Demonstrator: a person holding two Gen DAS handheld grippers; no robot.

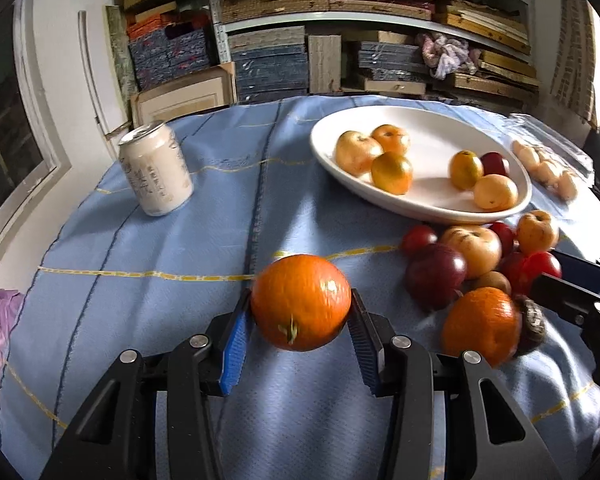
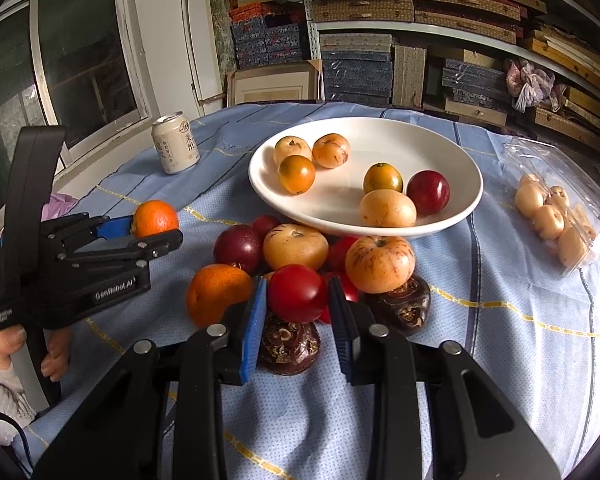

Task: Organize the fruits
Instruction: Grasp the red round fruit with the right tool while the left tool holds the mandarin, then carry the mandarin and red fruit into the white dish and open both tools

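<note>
My left gripper (image 1: pixel 301 310) is shut on an orange (image 1: pixel 301 301) and holds it above the blue cloth; it also shows at the left of the right wrist view (image 2: pixel 156 224) with the orange (image 2: pixel 156 218). My right gripper (image 2: pixel 298 300) is shut on a red tomato (image 2: pixel 297 293) over a pile of fruit (image 2: pixel 296 246) in front of the white plate (image 2: pixel 464 168). The plate holds several yellow-orange fruits and a dark red one (image 2: pixel 428 192). A second orange (image 2: pixel 218 294) lies left of the tomato.
A white drink can (image 1: pixel 156 170) stands at the back left of the table. A clear plastic box of pale fruits (image 2: pixel 556 216) lies at the right. Brown dark fruits (image 2: pixel 290 344) lie under my right gripper. Shelves of boxes stand behind the table.
</note>
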